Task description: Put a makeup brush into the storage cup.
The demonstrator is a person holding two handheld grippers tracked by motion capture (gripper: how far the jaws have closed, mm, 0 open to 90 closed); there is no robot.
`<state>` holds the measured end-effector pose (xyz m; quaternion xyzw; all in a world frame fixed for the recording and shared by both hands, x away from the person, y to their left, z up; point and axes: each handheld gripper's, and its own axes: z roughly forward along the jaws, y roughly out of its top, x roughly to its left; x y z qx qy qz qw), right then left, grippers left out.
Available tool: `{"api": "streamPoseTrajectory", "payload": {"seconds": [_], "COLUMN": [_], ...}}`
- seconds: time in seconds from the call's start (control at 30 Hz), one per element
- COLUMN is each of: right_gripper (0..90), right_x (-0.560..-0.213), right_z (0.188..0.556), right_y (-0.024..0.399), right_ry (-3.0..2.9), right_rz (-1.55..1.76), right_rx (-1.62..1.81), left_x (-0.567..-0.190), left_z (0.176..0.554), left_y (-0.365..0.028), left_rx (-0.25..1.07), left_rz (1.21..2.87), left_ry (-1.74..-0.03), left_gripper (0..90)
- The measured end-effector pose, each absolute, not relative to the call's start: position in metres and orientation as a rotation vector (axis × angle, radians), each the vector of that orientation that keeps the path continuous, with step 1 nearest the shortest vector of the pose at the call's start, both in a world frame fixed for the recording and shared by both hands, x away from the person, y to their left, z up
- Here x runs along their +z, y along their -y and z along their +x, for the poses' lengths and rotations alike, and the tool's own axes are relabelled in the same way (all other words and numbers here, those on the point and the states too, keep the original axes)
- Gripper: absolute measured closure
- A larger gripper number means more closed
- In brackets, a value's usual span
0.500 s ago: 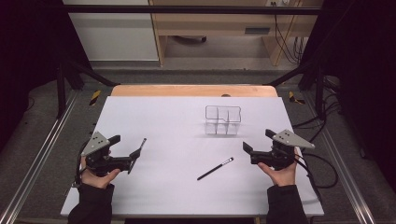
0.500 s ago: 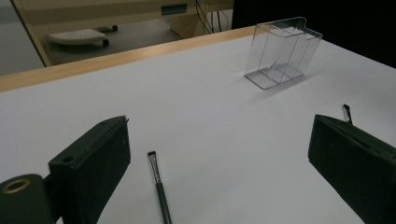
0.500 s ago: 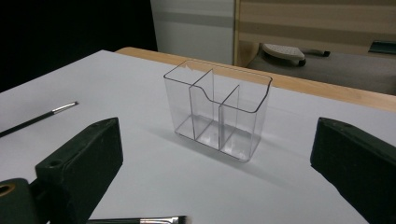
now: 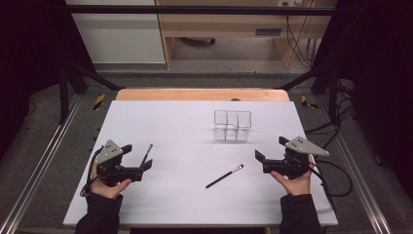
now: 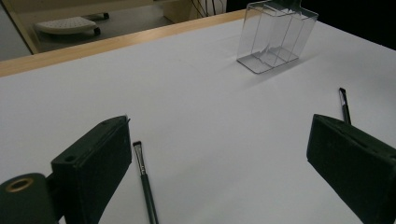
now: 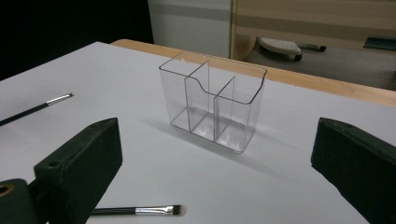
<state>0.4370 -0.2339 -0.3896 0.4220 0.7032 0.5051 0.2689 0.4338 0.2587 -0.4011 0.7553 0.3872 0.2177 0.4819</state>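
Worktop [image 4: 160, 122]: we record a smooth, matt white sheet surface, edged at the far side by a pale wood strip with a dull finish.

Organiser [image 4: 233, 126]: clear hard plastic, glossy, with bright glints along its rim and partitions.

Brush near the left claw [image 4: 146, 155]: we note a thin black handle with a slight sheen, a shiny metal ferrule and dark soft bristles.

Brush at the centre [image 4: 224, 176]: same make, black handle, polished metal ferrule.

Left claw [image 4: 141, 165] and right claw [image 4: 265, 156]: black matt plastic jaws, faintly grainy; each carries a grey plate of dull metal look.

Sleeves [image 4: 100, 217]: dark matt cloth.
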Motion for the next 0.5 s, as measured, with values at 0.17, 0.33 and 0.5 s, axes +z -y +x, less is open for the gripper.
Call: {"api": "streamPoseTrajectory", "payload": {"seconds": [0.17, 0.33, 0.5], "right_gripper": [2.4, 2.5, 2.7], "right_x": [-0.391, -0.394, -0.397], "right_z": [0.437, 0.439, 0.441], "right_y": [0.230, 0.221, 0.209], "right_ry": [-1.929, -1.991, -2.054], "right_rz": [1.133, 1.111, 1.082], "right_rx": [1.366, 1.339, 1.314], "left_x": [-0.404, -0.407, -0.409], "left_z": [0.435, 0.435, 0.436], "left_y": [-0.257, -0.258, -0.259], "left_rx": [0.525, 0.521, 0.522], "left_rz": [1.854, 1.855, 1.862], "left_ry": [-0.953, -0.966, -0.976], "left_gripper": [5.7, 5.9, 5.6]}}
